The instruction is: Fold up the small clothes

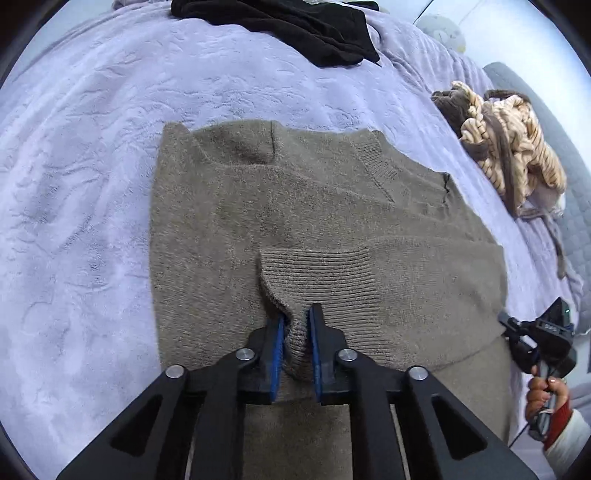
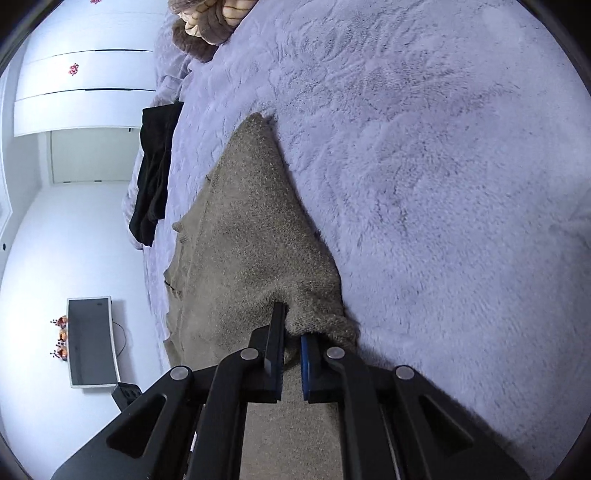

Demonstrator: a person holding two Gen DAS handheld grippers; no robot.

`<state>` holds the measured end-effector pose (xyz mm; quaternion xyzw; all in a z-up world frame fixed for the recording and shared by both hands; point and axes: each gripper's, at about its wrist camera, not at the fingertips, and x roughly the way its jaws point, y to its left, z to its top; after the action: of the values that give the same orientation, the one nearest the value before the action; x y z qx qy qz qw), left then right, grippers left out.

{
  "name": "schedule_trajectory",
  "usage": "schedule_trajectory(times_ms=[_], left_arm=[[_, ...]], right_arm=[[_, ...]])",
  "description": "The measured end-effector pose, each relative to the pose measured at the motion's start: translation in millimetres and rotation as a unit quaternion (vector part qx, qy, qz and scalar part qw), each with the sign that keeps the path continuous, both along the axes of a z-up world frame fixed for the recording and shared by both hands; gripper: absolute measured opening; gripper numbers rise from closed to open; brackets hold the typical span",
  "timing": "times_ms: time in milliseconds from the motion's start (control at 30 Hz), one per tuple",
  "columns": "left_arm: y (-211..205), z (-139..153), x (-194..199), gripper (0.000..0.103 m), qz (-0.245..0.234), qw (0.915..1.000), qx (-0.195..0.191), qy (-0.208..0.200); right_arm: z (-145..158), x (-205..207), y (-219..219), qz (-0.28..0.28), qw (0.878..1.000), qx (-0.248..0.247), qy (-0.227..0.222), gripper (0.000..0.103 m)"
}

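A taupe knit sweater lies spread on a lavender fleece blanket, one sleeve folded across its body. My left gripper is shut on the ribbed cuff of that sleeve, over the sweater's middle. My right gripper is shut on a bunched edge of the same sweater, near its side against the blanket. The right gripper also shows in the left wrist view, held by a hand at the sweater's right edge.
A black garment lies at the far edge of the bed and shows in the right wrist view. A cream and brown striped garment is heaped at the right. A white wardrobe and a monitor stand beyond the bed.
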<state>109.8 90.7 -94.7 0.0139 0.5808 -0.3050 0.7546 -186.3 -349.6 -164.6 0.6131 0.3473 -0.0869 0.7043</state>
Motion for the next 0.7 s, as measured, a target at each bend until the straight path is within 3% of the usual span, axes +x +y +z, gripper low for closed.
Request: schedule_trajectory(times_ms=[33,100,167,200,233,333,500,600,700], left_arm=[[0,3,0,0.021,0.002,0.9999,0.010,-0.006],[1,6,-2,0.044,0.008,0.9996,0.023,-0.017],[3,13,-6,0.063,0.006,0.9993,0.026,-0.027],[4,17,-8,0.073,0.005,0.9987,0.033,-0.038],[3,20,-12,0.076,0.002,0.9978,0.042,-0.051],[1,27,-18,0.076,-0.005,0.9966,0.052,-0.063],[-1,39,-14,0.076,0.009,0.9987,0.016,-0.047],[-17,38,-9,0.076,0.008,0.9986,0.013,-0.050],[-35,24,-11,0.076,0.001,0.9978,0.034,-0.057]], right_arm=[[1,-1,0,0.004,1.000,0.000,0.002,0.009],[5,-2,0,0.011,1.000,0.003,0.011,0.013],[13,-4,0,0.018,1.000,-0.003,0.019,0.023],[18,-4,0,0.021,1.000,-0.008,0.022,0.035],[23,-5,1,0.022,0.999,-0.011,0.021,0.043],[41,-13,4,0.026,0.999,-0.033,0.026,0.044],[75,-20,1,0.039,0.993,-0.109,0.038,0.044],[71,-5,-18,0.038,0.991,-0.119,0.049,0.044],[47,18,-37,0.038,0.994,-0.095,0.048,0.044]])
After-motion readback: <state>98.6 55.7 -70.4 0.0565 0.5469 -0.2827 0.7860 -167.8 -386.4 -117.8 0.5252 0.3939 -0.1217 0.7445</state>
